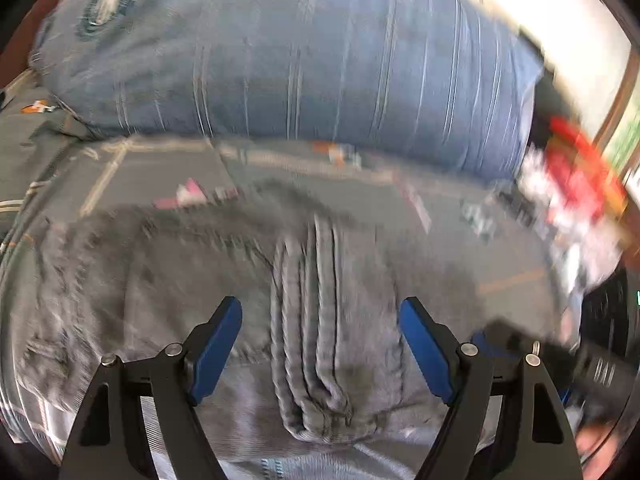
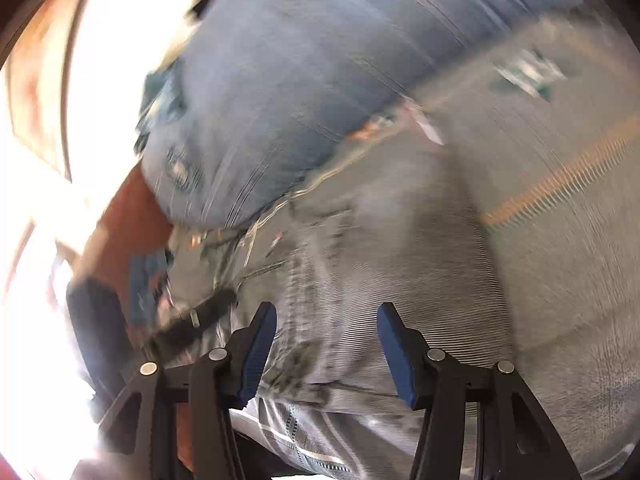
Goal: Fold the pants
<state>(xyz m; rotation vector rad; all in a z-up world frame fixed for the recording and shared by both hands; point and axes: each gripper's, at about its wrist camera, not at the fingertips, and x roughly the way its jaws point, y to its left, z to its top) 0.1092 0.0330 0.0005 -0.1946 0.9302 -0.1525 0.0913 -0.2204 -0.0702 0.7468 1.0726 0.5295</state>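
Observation:
Grey pants [image 1: 180,280] lie across a bed, blurred in both views. In the left wrist view several stacked folded edges [image 1: 308,320] run down the middle of the cloth. My left gripper [image 1: 322,304] hangs open just above them, its blue pads wide apart on either side of the stack and not touching it. In the right wrist view the pants [image 2: 344,248] show a seam and dark stitching. Above that cloth my right gripper [image 2: 327,308] stands open with nothing pinched between its pads.
A large blue striped pillow [image 1: 300,48] [image 2: 300,80] lies behind the pants. The bed's grey patterned sheet [image 1: 160,168] [image 2: 560,240] spreads around them. A red and white blurred object [image 1: 572,168] sits at the right edge. Bright window light fills the far side.

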